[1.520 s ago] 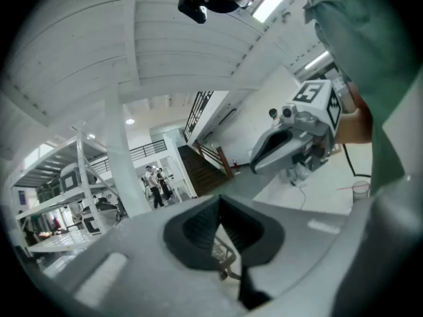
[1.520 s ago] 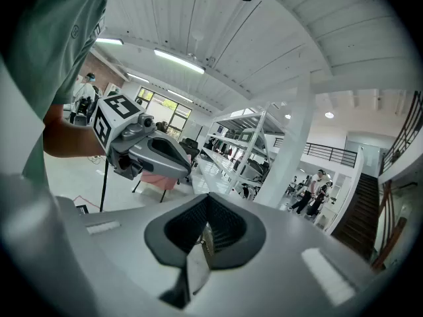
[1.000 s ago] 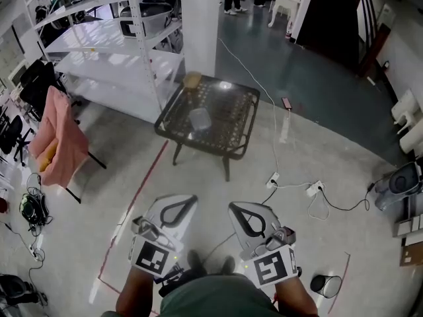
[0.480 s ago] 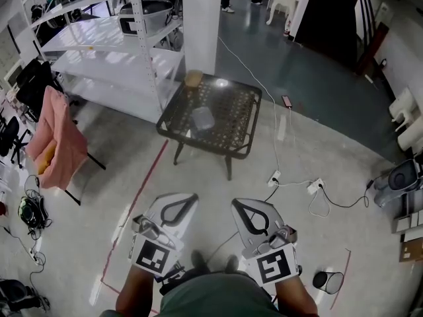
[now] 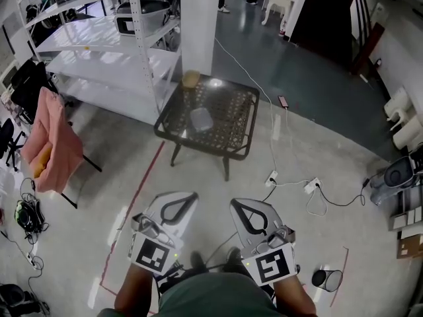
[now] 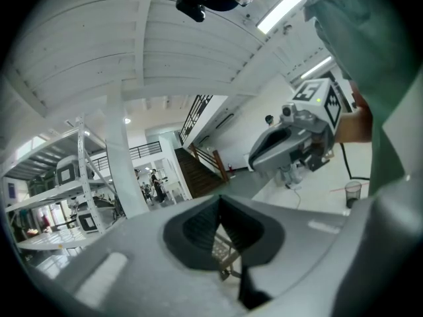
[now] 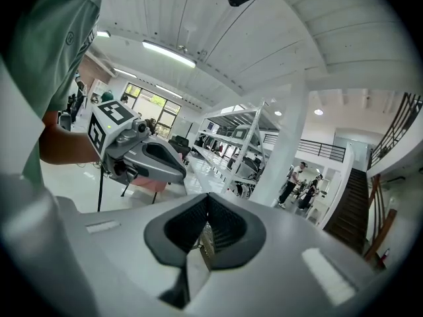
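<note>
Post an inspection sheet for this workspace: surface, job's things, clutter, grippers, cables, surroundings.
Surface: dark mesh table on a concrete floor.
Job's things: clear tub mid-table; tan item at the table's far left corner, too small to identify.
Clutter: pink cloth draped at left; small bin on the floor at right.
Grippers: left gripper and right gripper both shut, empty, side by side, short of the table.
Cables: white power strips and loose leads on the floor; cable running past the table.
Surroundings: white shelving, pillar.
</note>
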`<action>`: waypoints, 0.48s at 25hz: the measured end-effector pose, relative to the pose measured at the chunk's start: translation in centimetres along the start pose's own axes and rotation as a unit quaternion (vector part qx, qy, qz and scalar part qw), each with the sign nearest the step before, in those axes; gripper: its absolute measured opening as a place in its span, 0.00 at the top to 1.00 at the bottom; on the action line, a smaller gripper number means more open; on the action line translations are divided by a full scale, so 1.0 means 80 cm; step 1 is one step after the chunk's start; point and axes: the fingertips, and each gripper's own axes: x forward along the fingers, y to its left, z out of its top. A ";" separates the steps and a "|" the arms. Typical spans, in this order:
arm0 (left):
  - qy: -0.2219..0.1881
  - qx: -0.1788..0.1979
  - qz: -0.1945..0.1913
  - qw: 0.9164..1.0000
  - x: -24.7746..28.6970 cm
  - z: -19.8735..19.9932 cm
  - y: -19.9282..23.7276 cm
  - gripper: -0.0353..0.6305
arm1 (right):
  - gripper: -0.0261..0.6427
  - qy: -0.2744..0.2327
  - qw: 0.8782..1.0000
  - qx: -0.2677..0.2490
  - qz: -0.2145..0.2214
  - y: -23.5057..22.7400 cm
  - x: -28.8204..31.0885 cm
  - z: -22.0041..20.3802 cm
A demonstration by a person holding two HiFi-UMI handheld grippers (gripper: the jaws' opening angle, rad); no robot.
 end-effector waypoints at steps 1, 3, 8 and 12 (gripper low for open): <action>0.000 0.000 -0.001 1.000 0.004 0.000 -0.001 0.94 | 0.95 0.000 1.000 0.000 -0.001 -0.004 0.000 -0.002; 0.001 0.002 -0.002 1.000 0.016 0.001 -0.004 0.94 | 0.95 -0.002 1.000 0.002 -0.001 -0.016 -0.001 -0.008; 0.011 0.004 0.007 1.000 0.051 0.004 -0.004 0.94 | 0.95 -0.005 1.000 0.004 0.015 -0.046 0.001 -0.028; 0.024 0.004 0.018 1.000 0.096 0.011 -0.002 0.94 | 0.95 -0.018 0.999 0.004 0.027 -0.095 0.004 -0.044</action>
